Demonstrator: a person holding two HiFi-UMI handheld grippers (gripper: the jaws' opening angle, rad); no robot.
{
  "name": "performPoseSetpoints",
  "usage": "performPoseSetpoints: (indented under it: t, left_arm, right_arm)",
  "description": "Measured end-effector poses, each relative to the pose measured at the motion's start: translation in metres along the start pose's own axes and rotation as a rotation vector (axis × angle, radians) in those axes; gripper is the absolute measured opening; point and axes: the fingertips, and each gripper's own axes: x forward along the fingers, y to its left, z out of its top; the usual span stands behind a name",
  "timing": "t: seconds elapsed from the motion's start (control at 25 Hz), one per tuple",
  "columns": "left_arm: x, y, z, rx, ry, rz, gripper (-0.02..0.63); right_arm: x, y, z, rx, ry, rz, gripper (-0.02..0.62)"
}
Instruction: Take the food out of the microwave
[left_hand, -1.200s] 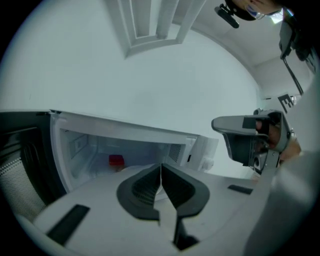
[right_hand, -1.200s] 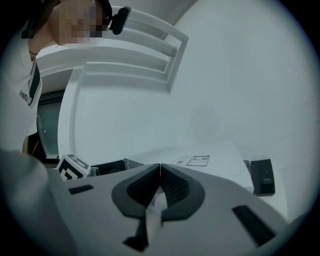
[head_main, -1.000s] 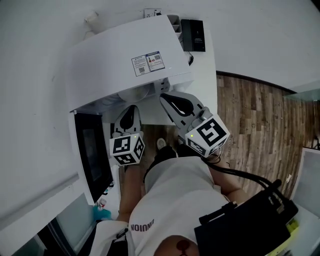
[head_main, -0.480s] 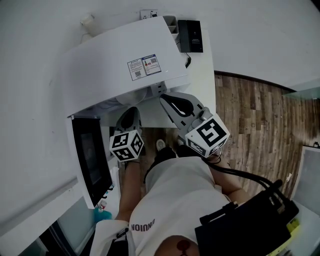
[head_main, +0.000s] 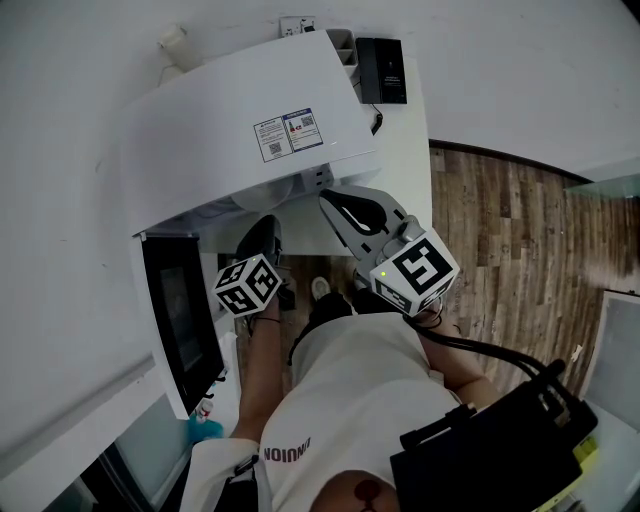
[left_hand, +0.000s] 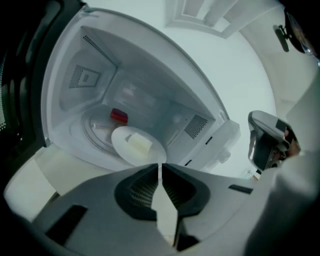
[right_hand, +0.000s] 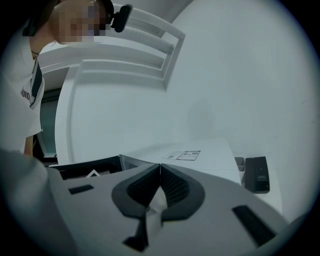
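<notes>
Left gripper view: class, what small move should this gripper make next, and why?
Probably open the left gripper. Its fingers are shut with nothing between them, and they point at the near rim of the white plate, which carries the pale food block inside the open microwave. Shut fingers cannot take that rim.

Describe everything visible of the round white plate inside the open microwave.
The round white plate looks smooth, matte and shallow, with a plain rim; its material is unclear. It lies flat at the front of the open white microwave, on the clear glass turntable. A pale cream block of food sits near its middle, and a small red item lies behind it. The shut tips of the left gripper line up with its near rim; contact cannot be told.
</notes>
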Motion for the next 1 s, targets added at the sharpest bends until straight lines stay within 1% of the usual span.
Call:
performPoseSetpoints:
  t: [0.08, 0.2, 0.32, 0.52, 0.8, 1.0]
  left_arm:
    - [0.000, 0.003, -0.001, -0.040, -0.007, 0.001, 0.019]
    - [0.003, 0.006, -0.005, -0.110, 0.000, -0.005, 0.084]
    - [0.007, 0.010, -0.010, -0.166, 0.007, -0.006, 0.085]
    - [0.014, 0.014, -0.015, -0.247, 0.014, -0.031, 0.101]
    - [0.025, 0.021, -0.013, -0.394, -0.010, -0.063, 0.118]
    - [0.030, 0.026, -0.012, -0.456, -0.025, -0.064, 0.120]
  right_arm:
    - [-0.001, 0.001, 0.000, 0.000, 0.001, -0.003, 0.021]
    - [-0.003, -0.001, -0.002, 0.008, 0.003, -0.014, 0.021]
    - [-0.004, -0.002, -0.003, 0.005, 0.006, -0.016, 0.021]
    - [-0.005, -0.004, -0.005, -0.002, 0.012, -0.019, 0.021]
    - [-0.008, -0.008, -0.006, -0.003, 0.019, -0.030, 0.021]
    - [-0.008, -0.012, -0.006, -0.002, 0.018, -0.037, 0.021]
